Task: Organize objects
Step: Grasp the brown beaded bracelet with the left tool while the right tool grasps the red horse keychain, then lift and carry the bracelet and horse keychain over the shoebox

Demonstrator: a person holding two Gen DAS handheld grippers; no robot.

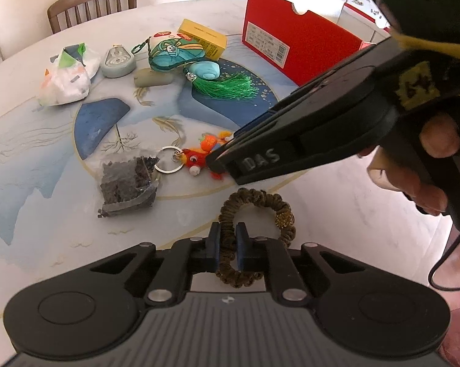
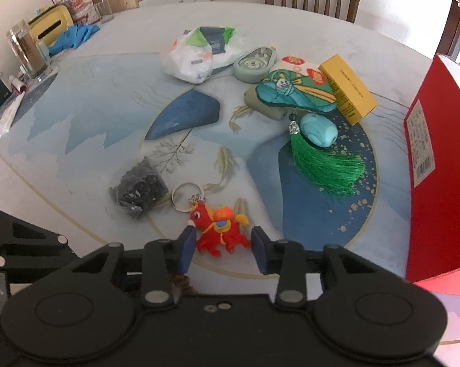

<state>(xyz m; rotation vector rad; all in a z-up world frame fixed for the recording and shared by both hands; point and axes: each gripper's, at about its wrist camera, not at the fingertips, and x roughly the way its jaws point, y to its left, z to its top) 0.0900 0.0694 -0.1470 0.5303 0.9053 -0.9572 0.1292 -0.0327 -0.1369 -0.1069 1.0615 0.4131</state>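
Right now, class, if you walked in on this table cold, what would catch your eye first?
Probably the big red box standing at the table's far right edge. Next, the bright green tassel fanned out near the centre beside a turquoise pebble-shaped thing. Nearest, the left tongs pinch a brown scrunchie, while the right tongs straddle a red horse keychain.
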